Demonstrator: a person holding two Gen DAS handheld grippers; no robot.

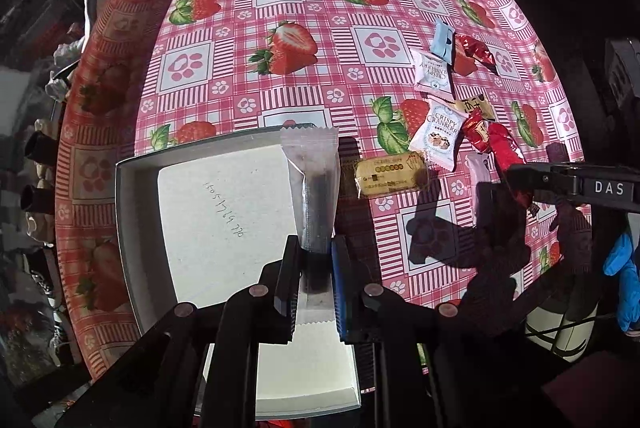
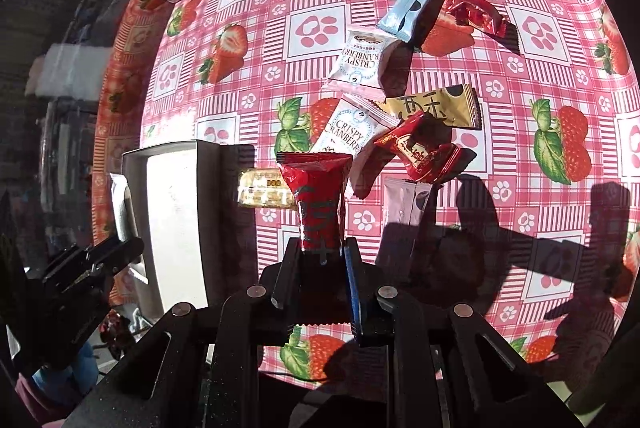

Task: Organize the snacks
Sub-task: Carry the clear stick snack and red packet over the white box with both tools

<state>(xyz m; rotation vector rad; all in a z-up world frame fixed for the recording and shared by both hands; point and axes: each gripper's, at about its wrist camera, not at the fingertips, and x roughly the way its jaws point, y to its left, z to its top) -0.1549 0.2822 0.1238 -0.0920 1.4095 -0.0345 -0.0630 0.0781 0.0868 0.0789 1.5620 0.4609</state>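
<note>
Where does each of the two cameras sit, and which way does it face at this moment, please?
Left wrist: on the left gripper, looking steeply down at the open box; its fingers pinch a clear snack packet.
Right wrist: on the right gripper, looking down at the snack pile; its fingers hold a red snack packet.
Shared: both show the strawberry tablecloth, the box, the gold packet, the Crispy Cranberry packets, and the other gripper at the frame edge.

Two white snack packs [image 1: 437, 137] [image 1: 431, 70] say "CRISPY CRANBERRY". The black right gripper arm [image 1: 592, 185] has a "DAS" label [image 1: 609, 187].
</note>
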